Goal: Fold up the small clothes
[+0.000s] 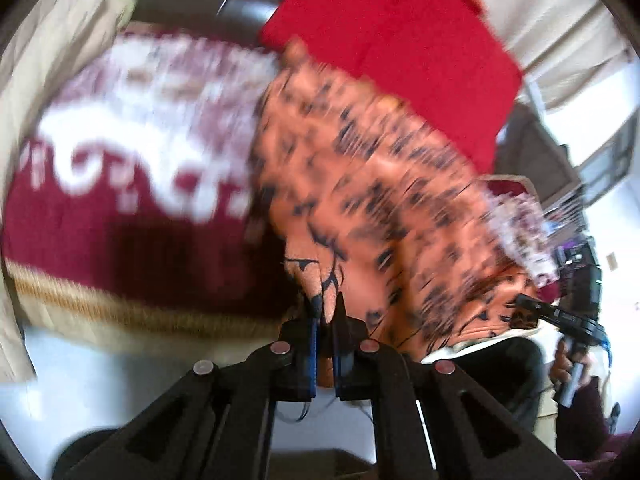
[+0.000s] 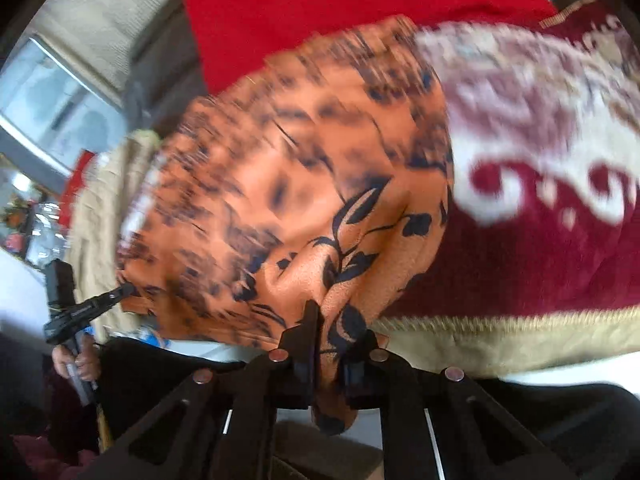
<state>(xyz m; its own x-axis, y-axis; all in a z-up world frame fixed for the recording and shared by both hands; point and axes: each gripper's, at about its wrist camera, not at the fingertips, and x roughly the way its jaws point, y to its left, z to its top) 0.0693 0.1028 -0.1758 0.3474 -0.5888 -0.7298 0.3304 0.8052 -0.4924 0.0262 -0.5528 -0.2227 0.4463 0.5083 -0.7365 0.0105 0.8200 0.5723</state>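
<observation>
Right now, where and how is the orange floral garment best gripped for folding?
By its near edge, one corner each, coming from the near side. The left gripper and right gripper are shut on bunched hem of the orange garment, which drapes away over the maroon blanket.

Nothing readable is showing anywhere right now: no lettering, label, brand or number is coming through on the blurred fabrics or the gear, in either wrist view.
</observation>
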